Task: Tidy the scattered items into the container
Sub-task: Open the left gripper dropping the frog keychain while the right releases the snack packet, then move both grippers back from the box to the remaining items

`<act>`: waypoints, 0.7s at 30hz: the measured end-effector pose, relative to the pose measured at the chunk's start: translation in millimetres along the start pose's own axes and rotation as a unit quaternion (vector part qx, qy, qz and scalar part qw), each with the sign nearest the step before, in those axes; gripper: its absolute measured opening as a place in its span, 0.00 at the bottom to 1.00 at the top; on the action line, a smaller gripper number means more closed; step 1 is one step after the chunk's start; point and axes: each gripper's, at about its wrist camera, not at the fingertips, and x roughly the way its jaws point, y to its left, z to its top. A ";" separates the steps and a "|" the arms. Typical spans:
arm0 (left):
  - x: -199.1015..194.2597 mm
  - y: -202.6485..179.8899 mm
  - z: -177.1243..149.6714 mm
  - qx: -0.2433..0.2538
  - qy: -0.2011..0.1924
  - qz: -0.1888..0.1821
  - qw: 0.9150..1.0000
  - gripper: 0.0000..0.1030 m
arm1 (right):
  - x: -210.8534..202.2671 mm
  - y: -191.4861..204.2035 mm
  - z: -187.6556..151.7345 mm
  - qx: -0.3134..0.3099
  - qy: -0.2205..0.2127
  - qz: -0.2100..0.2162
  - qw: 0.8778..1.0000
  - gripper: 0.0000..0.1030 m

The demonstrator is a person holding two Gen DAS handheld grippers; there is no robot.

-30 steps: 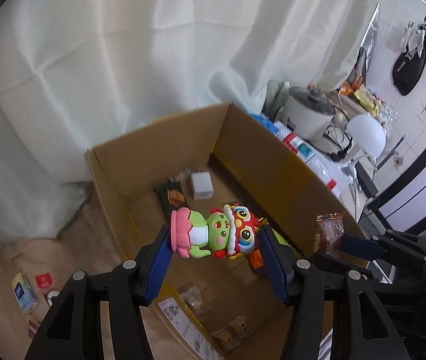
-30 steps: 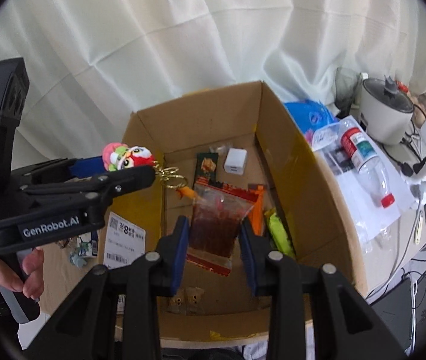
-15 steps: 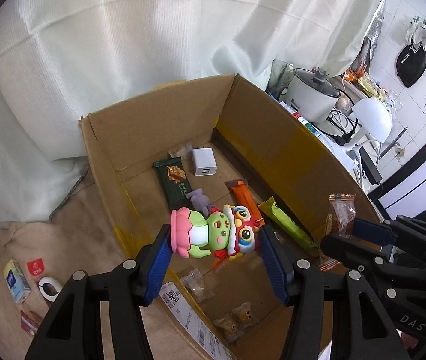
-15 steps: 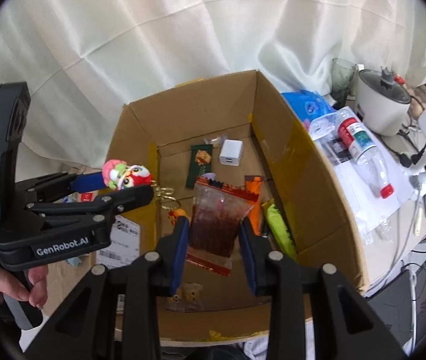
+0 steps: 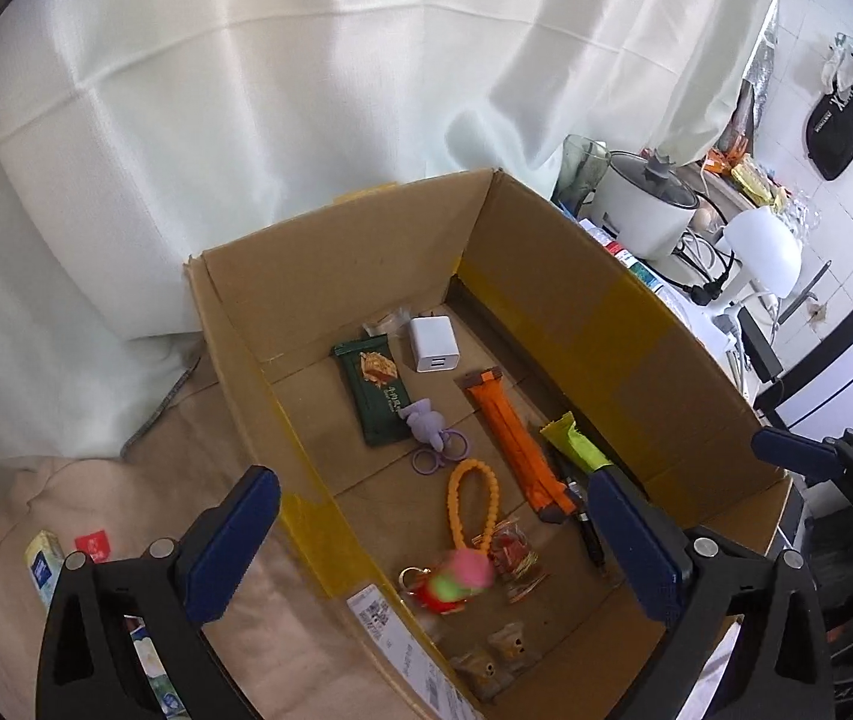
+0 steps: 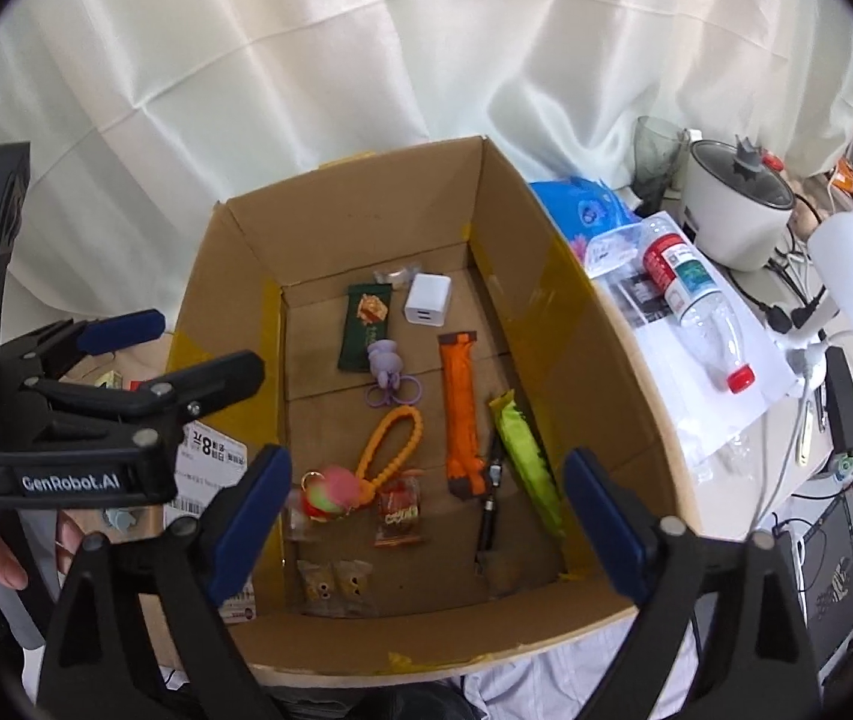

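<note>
Left gripper [image 5: 438, 546] wide open and empty, right gripper [image 6: 426, 522] likewise, blurred toy figure [image 5: 453, 579] inside cardboard box [image 5: 606, 324].

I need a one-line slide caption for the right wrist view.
Both tongs open above the cardboard box; toy figure and snack packet inside.

brown box [image 6: 576, 324], blue-padded tongs [image 6: 426, 516], orange strap [image 6: 461, 414], white charger [image 6: 428, 305].

Open-topped cardboard box [image 6: 552, 312] with tall walls on every side; its floor is crowded with small items, with bare cardboard along the left wall; a white curtain [image 6: 366, 48] hangs just behind the box.
</note>
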 end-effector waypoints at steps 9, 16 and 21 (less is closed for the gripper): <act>-16.3 20.4 -8.4 -0.032 -0.010 -0.002 0.999 1.00 | -8.9 9.1 5.1 -0.011 -0.010 -0.002 1.000 0.92; -54.4 75.1 -32.5 -0.095 -0.032 0.020 0.995 1.00 | -20.2 45.3 12.3 -0.046 -0.035 0.017 0.998 0.92; -90.5 127.5 -61.0 -0.135 -0.046 0.067 0.988 1.00 | -26.4 91.9 20.9 -0.086 -0.047 0.056 0.994 0.92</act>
